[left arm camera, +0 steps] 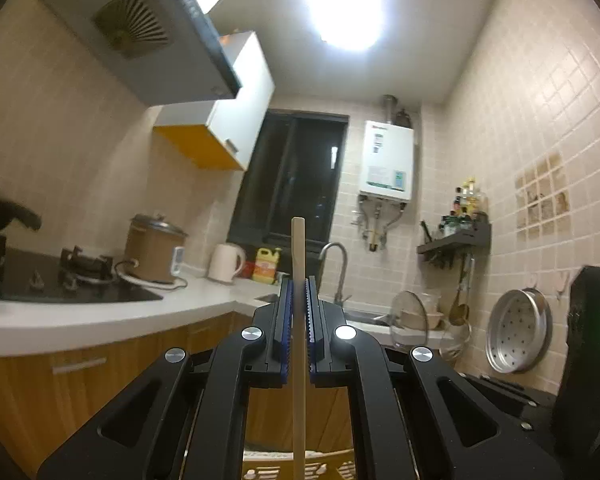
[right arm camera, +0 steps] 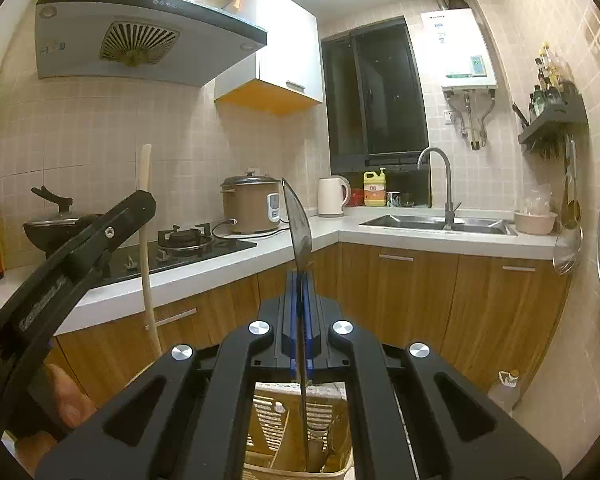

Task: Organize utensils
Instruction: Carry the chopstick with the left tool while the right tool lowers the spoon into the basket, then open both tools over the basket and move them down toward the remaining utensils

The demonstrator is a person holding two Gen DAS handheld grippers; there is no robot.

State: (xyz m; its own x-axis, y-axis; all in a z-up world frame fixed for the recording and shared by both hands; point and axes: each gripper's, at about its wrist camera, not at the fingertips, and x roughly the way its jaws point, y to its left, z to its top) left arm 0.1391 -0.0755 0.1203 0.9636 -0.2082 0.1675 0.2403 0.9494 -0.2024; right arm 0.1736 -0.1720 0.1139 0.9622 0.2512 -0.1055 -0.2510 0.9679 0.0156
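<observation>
The left gripper [left arm camera: 299,312] is clenched on a pale wooden utensil handle [left arm camera: 298,264], which stands upright between its blue pads and runs down toward a slotted cream basket [left arm camera: 260,470] below. The right gripper [right arm camera: 301,308] grips a metal spatula [right arm camera: 298,224] by its shaft, blade up, above the same basket [right arm camera: 272,420]. Behind both runs a white countertop [right arm camera: 332,228] bearing a gas hob [right arm camera: 184,240], a rice cooker [right arm camera: 250,204], a kettle [right arm camera: 332,196] and a sink [right arm camera: 436,224].
</observation>
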